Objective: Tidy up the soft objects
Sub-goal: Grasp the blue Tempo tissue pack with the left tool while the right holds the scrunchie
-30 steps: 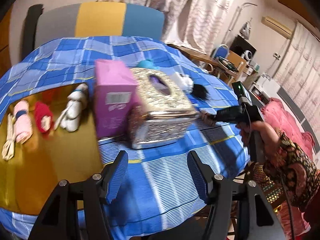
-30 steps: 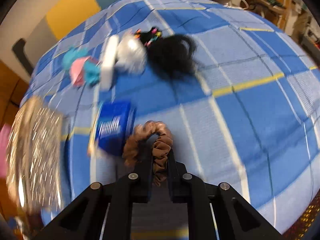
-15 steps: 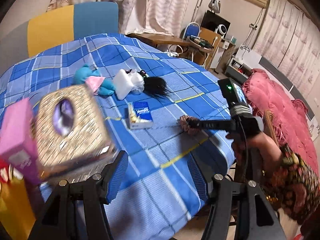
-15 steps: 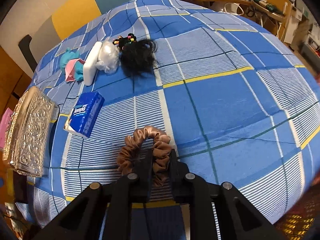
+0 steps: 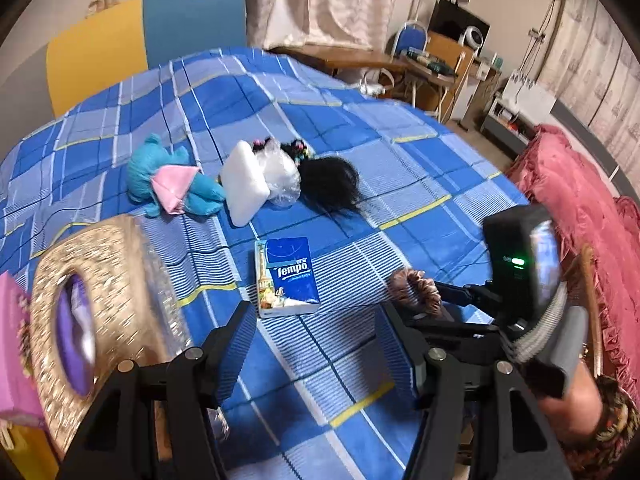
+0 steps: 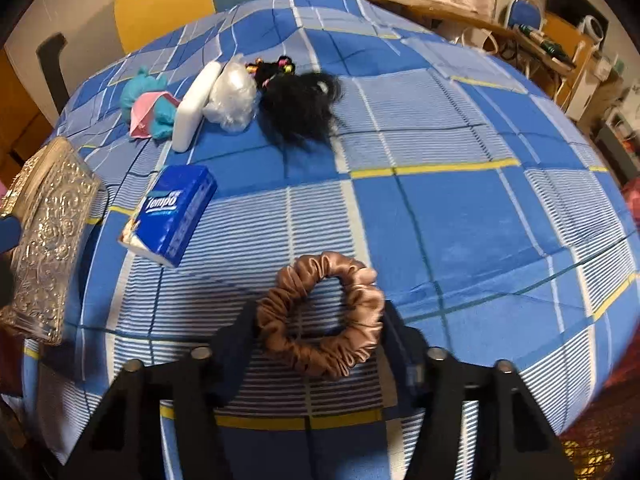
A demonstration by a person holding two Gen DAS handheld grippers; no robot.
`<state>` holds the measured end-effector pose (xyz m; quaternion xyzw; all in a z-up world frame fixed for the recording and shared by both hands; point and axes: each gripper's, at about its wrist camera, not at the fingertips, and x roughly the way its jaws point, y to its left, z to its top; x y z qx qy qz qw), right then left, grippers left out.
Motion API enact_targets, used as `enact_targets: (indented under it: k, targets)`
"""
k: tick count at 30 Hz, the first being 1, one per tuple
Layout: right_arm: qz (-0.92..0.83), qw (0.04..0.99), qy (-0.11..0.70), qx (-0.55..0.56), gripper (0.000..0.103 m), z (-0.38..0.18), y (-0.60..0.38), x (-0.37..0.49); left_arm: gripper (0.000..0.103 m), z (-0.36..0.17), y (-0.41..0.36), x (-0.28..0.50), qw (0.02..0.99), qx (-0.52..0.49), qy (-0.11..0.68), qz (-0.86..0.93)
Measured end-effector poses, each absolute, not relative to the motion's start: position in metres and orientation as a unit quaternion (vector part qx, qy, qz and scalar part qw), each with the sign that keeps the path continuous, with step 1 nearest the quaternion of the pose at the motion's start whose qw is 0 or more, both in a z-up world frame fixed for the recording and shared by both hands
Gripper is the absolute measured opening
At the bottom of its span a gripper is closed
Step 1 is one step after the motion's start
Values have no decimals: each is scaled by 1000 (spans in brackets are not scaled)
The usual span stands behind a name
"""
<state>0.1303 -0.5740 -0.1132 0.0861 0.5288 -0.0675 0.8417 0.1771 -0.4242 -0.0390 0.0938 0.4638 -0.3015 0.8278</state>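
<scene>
The brown satin scrunchie (image 6: 320, 316) lies flat on the blue checked bedspread (image 6: 460, 216), between the right gripper (image 6: 318, 330)'s closing jaws (pads apparently not pressing it). The left gripper (image 5: 316, 344) hangs spread and empty, nearer the Tempo tissue pack (image 5: 289, 276).

Dim, warm indoor light. Fisheye bending curves the bedspread (image 6: 460, 200) and blackens the corners. Left of the tongs, the ornate tissue box (image 5: 100, 312) smears with motion blur.
</scene>
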Motion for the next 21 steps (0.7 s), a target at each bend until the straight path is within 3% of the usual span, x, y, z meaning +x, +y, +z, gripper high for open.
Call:
enact_targets:
  k: [1,4,15,17,21]
  targets:
    - [-63,840,531,98,23,-112,-577,130,62,-43,-430,183,824,98,471,-300]
    - [-51,834,533,135,21,-109,-585,125,62,-53,-444,194,818,113,486,-288]
    - [-56,840,500,202,21,-93,-606,119,63,-104,-482,234,803,168,526,-224]
    - [-55,840,497,212,21,-91,-608,118,68,-109,-484,235,806,176,523,-215]
    - [-53,840,492,221,21,-90,-610,118,68,-115,-482,239,807,171,526,-207]
